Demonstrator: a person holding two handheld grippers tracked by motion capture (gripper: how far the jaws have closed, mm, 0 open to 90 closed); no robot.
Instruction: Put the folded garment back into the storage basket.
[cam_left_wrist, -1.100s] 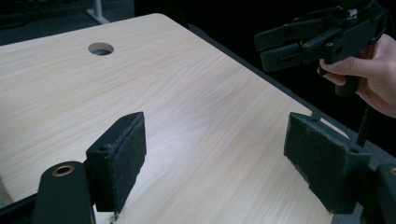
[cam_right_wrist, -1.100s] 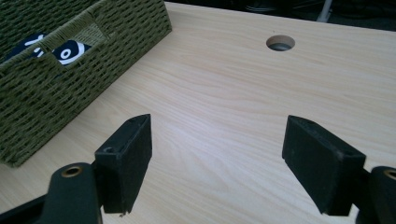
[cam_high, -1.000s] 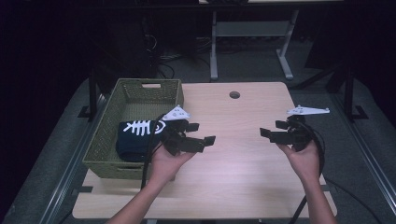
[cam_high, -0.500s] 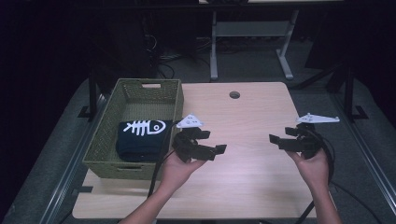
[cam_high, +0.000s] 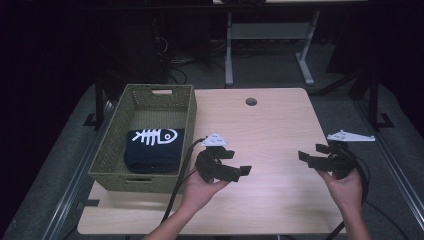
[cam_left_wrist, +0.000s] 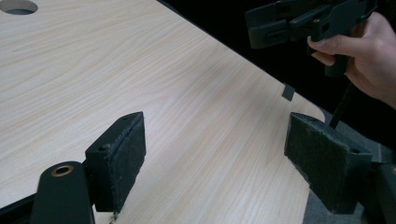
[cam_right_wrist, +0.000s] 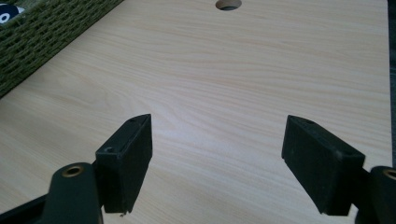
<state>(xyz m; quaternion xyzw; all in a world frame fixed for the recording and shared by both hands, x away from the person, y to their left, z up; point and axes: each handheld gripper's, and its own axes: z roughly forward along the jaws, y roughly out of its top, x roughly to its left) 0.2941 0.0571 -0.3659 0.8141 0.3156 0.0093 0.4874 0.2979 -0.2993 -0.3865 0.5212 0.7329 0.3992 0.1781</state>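
Both grippers, left (cam_high: 235, 170) and right (cam_high: 312, 159), gape empty; folded shirt (cam_high: 154, 148), seemingly, lies in basket (cam_high: 112, 150) leftward

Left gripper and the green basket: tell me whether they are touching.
Apart. In the high view, bare tabletop shows between the left gripper and the green woven basket; its jaws stand open with nothing between them.
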